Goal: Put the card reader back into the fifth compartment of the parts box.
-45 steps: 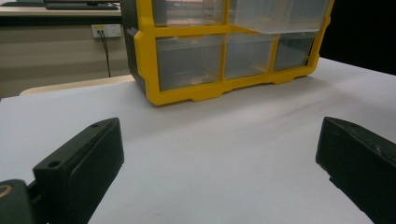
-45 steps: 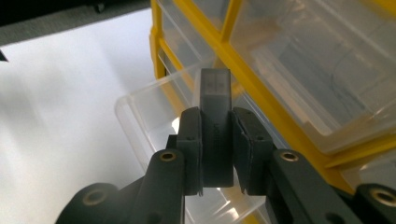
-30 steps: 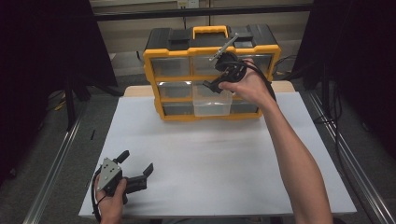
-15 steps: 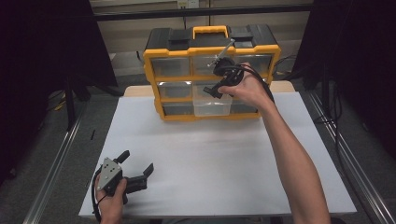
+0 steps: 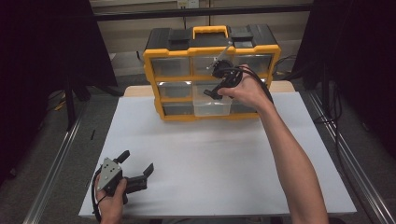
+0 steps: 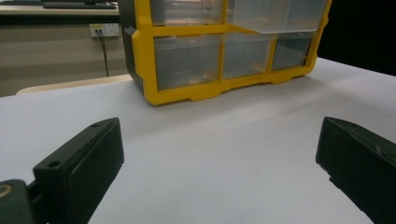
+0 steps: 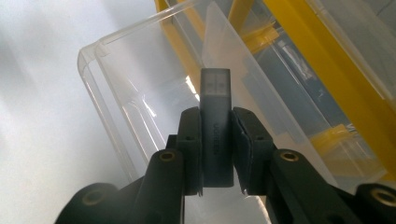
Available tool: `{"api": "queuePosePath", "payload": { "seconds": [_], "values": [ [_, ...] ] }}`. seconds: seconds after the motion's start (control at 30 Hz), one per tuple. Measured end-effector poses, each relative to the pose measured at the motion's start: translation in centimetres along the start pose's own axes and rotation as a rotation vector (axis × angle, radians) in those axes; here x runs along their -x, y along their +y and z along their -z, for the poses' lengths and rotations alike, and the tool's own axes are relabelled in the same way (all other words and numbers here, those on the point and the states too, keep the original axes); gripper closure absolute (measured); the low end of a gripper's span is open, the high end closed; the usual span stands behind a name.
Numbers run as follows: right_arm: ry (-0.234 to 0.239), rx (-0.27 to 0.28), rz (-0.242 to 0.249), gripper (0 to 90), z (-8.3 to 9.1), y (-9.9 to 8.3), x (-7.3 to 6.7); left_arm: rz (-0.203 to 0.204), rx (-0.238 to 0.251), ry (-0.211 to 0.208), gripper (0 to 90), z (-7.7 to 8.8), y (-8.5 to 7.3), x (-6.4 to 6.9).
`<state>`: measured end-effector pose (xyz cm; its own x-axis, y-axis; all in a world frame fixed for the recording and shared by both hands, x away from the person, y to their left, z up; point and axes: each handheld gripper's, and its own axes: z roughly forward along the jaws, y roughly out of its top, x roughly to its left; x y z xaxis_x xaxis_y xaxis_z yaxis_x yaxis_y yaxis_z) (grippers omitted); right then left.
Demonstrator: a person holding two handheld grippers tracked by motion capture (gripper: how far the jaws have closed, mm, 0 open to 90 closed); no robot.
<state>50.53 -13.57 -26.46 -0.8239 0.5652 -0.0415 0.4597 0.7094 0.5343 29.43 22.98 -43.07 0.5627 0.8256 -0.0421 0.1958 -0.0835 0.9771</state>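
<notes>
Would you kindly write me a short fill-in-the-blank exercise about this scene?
1. The right gripper is shut on a small ____ block.
2. The block hangs over a clear drawer pulled out of the ____ cabinet.
3. The left gripper's jaws stand ____ above the white table.

Missing words: grey; yellow; open

My left gripper (image 6: 215,158) hangs wide open over the white tabletop (image 6: 233,121) — yellow-framed clear-drawer organizer (image 6: 219,51) ahead, one drawer (image 6: 275,14) pulled out.

Faint raised lettering ran along the small grey block (image 7: 216,126) clamped between the right gripper (image 7: 217,154) jaws, too blurred to be read.
</notes>
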Motion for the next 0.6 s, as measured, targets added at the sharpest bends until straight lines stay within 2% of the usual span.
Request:
{"api": "queuePosePath", "payload": {
  "seconds": [0.17,0.23,0.33,0.47,0.6],
  "values": [
    [-0.008,0.002,-0.009,69.5,-0.1,-0.1,0.1,0.005,0.003,0.001,1.2,0.0,0.0,0.0],
    [-0.004,0.007,-0.011,61.7,-0.1,-0.1,0.1,0.009,0.005,0.0,1.2,0.0,0.0,0.0],
    [-0.018,0.015,-0.015,59.3,0.0,0.0,0.0,0.003,0.004,0.0,1.2,0.0,0.0,0.0],
    [-0.017,0.039,-0.018,49.0,0.4,0.0,0.1,0.009,0.005,0.0,1.2,0.0,0.0,0.1],
    [-0.038,0.073,-0.02,39.5,0.9,-0.1,0.0,0.001,0.001,-0.001,1.2,0.0,0.0,0.0]
  ]
}}
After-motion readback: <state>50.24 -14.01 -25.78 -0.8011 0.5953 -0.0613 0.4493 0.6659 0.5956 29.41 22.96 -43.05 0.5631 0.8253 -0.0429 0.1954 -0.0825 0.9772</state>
